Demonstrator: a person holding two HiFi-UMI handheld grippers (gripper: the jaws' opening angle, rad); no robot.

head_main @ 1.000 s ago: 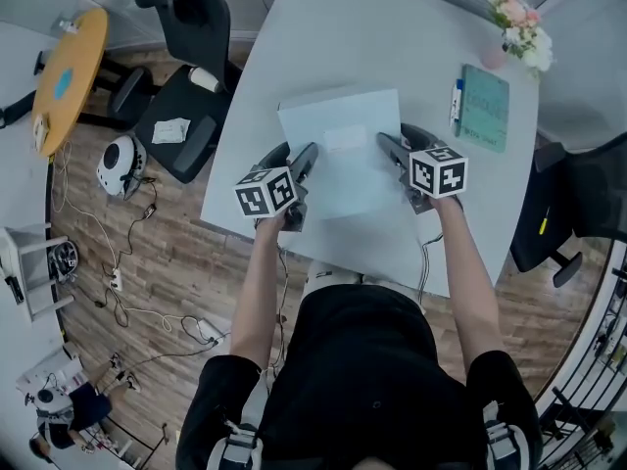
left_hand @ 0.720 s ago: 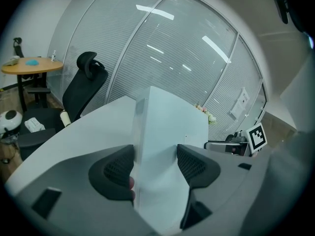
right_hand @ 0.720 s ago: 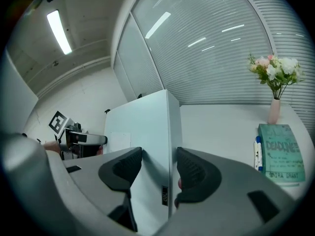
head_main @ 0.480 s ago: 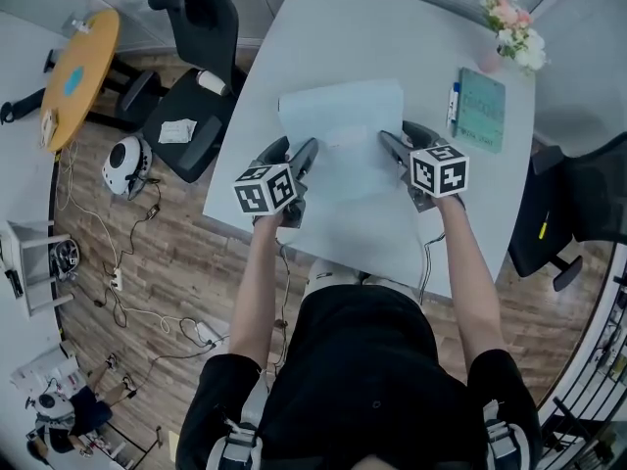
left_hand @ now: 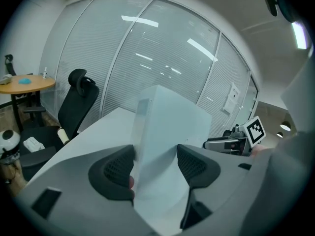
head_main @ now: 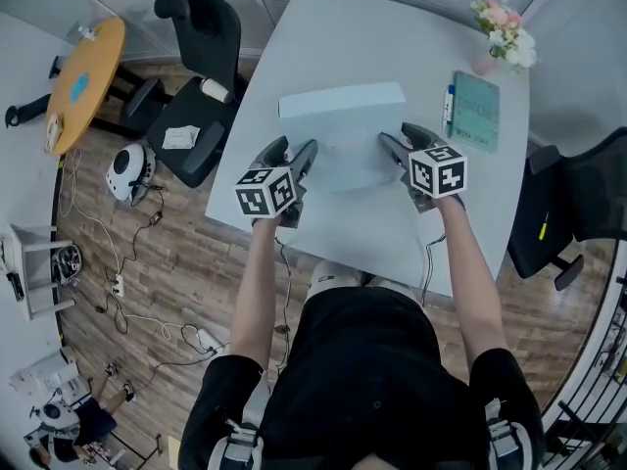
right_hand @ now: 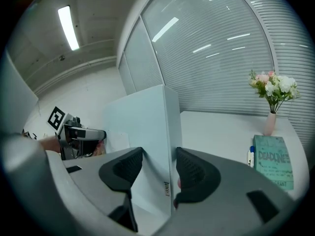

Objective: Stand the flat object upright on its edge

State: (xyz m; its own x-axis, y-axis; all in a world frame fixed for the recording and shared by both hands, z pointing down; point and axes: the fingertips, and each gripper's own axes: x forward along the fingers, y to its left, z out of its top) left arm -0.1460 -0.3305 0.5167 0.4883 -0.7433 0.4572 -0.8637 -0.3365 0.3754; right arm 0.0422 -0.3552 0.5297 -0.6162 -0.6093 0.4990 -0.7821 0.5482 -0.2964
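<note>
Fingers (left_hand: 114, 170) of the left gripper (head_main: 294, 155) are pinching one side edge of the flat box (head_main: 343, 116), and across it the fingers (right_hand: 193, 173) of the right gripper (head_main: 402, 140) are clamping the opposite edge, so the box is filling both gaps. It is showing as a slim, pale blue-white carton with plain faces, a faint rectangular patch on the face turned toward the person and a small label (right_hand: 167, 189) low on its narrow side by the right fingers. It is standing close to upright on the white table (head_main: 392, 37), its top edge rising well above both sets of pads and its lower edge lying down between them. Both bare forearms are reaching forward, roughly parallel, with the hands sitting just behind the marker cubes (head_main: 266, 192) and the grippers angling inward toward each other. Beyond the right fingers, well apart from them, a teal book (head_main: 475, 111) is lying flat with a pen (head_main: 449, 101) beside it and a vase of flowers (head_main: 505, 32) past that. Out past the left fingers, off the table, a black office chair (head_main: 196, 76) is standing.
</note>
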